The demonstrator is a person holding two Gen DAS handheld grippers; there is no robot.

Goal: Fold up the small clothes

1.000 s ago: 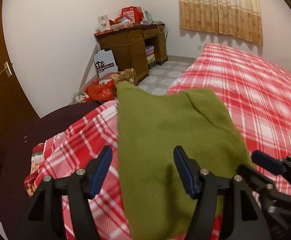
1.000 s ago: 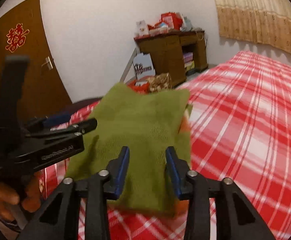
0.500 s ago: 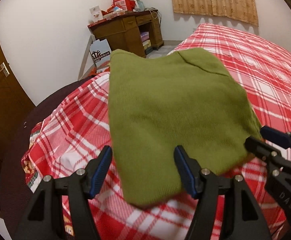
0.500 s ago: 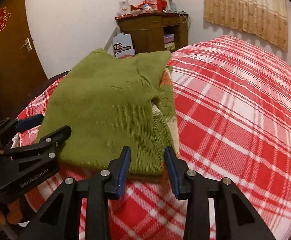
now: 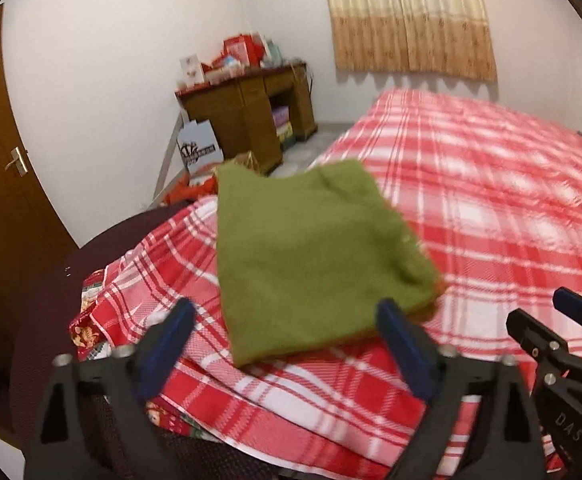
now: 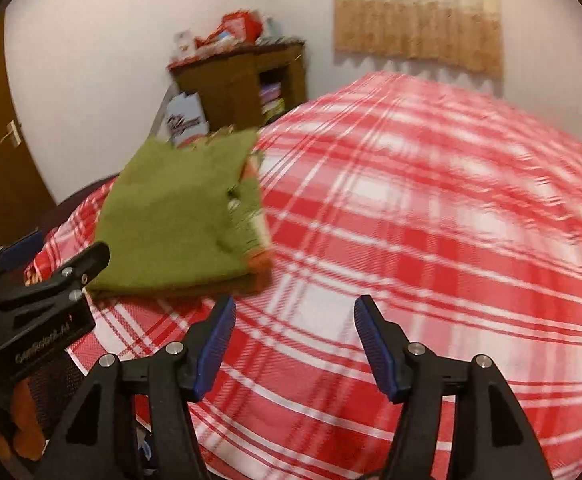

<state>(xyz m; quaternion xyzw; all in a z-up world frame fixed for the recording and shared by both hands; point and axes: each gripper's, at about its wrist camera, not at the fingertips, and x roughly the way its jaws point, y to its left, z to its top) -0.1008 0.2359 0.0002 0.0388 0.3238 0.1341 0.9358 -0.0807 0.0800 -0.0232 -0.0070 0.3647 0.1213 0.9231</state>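
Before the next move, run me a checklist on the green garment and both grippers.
1. Green garment lies folded on the plaid bedspread: ok.
2. Left gripper jaws opening, nothing between them: ok.
3. Right gripper jaws opening, only bedspread beyond them: ok.
4. Fold edges aligned: not ok, an orange layer shows at the right edge.
5. Another garment to fold: cannot tell, none in view.

Each black-framed gripper (image 5: 287,340) (image 6: 293,344) has blue pads (image 6: 373,346), silver screws and white lettering.

Dim indoor light, motion blur, fisheye-bent edges; shadows seemingly soft.
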